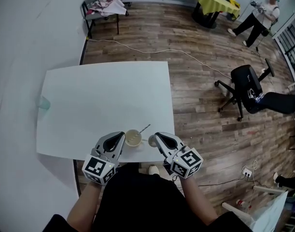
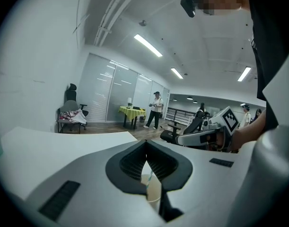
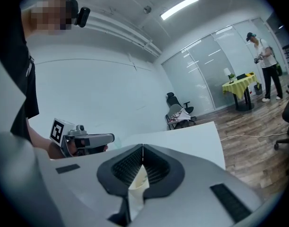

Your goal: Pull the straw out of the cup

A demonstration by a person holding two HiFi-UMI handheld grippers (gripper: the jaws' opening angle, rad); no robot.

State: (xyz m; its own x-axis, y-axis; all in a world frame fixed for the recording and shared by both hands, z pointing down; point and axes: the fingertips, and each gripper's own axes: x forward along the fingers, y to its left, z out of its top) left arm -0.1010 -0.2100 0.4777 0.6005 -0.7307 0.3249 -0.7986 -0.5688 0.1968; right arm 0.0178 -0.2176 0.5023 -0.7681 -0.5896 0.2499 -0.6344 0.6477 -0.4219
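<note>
Counter [image 1: 104, 95] white on a plank floor [image 1: 205, 81], cup [image 1: 133, 138] at its near edge with the straw [image 1: 145, 128] in it leaning right, left tongs [image 1: 121, 136] and right tongs [image 1: 152, 140] both clenched empty either side, while only the gripper views catch the ceiling strip lights [image 2: 148, 45] and glass partition [image 2: 111, 93].

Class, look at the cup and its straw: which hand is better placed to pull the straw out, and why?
Right, probably. The straw leans out of the cup toward the right gripper, which sits shut near it; the left gripper is across the cup.
</note>
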